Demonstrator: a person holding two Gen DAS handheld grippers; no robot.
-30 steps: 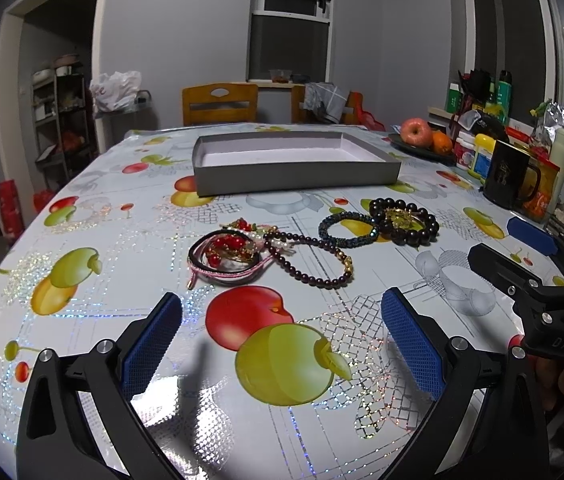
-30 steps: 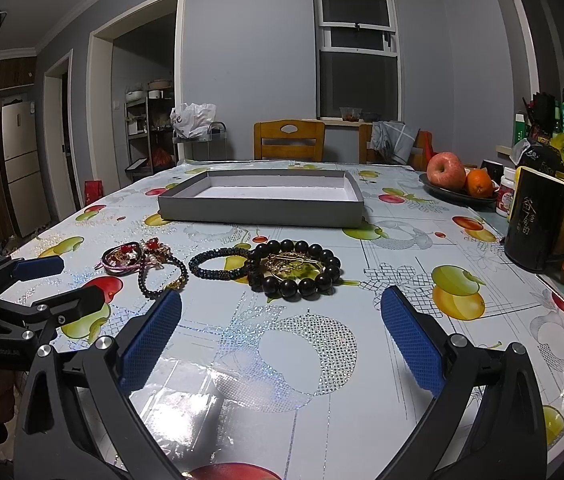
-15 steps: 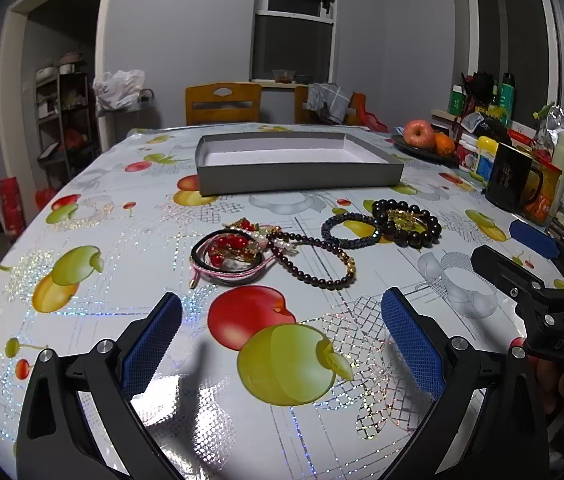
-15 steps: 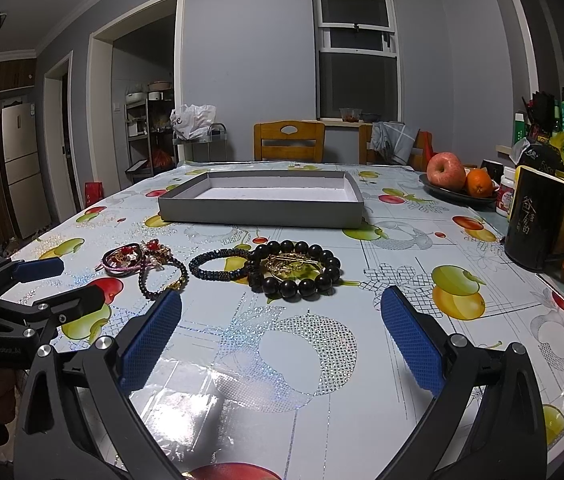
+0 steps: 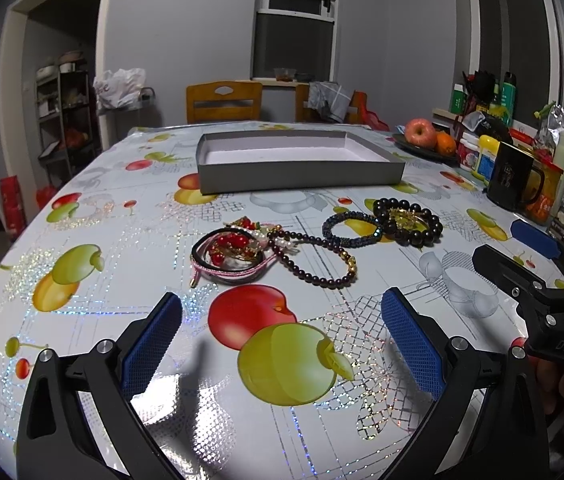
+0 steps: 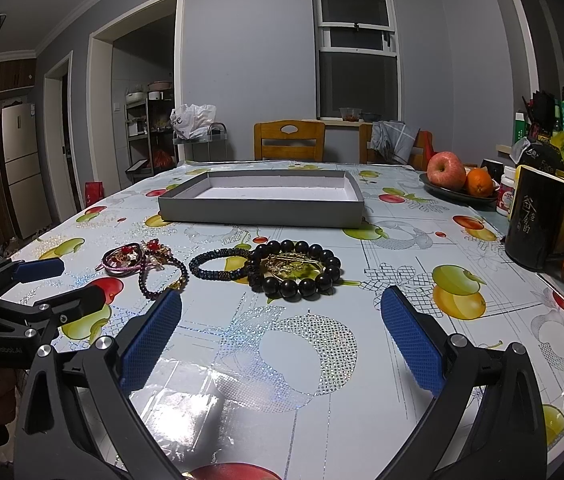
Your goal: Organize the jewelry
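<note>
Hovering over the table, the left tongs and right tongs both stand spread, holding nothing. Beyond them the bracelets lie in a near row. Farther off, the grey box shows only its white floor.

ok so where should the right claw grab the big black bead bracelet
Pinch the near arc of the big black bead bracelet, coming straight down from above with one pad inside the ring and one outside. It lies flat on the table. The near side is bare; the far-left side touches the small dark bracelet, and a gold piece sits inside.
</note>
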